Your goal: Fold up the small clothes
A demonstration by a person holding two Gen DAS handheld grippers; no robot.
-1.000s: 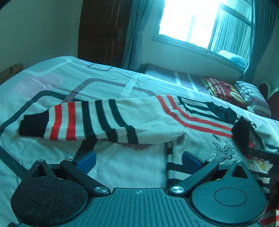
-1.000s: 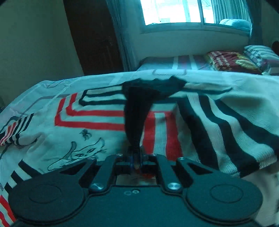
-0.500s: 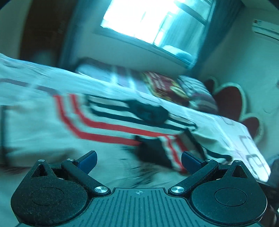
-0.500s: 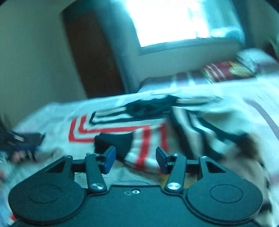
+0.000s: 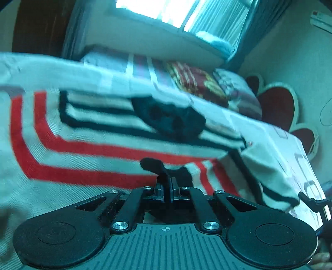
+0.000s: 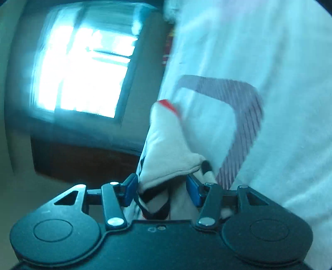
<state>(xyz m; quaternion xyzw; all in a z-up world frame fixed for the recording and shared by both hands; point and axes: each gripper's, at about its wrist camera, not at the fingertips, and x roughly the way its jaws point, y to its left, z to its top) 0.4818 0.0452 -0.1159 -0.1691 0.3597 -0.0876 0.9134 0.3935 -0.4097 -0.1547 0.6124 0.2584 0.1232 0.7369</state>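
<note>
Two grippers — left fingers [image 5: 167,188] pinching sweater cuff [image 5: 154,164], right fingers [image 6: 162,188] closing around sweater [image 6: 168,145].

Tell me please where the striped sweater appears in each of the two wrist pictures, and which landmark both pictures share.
Left wrist view: the striped sweater fills the left and centre, spread on the bed; the shut left gripper pinches its black cuff.
Right wrist view: only a cream fold of it, with a red stripe at the top, stands at centre between the pads of the closing right gripper.
Shared landmark: the bright window.
</note>
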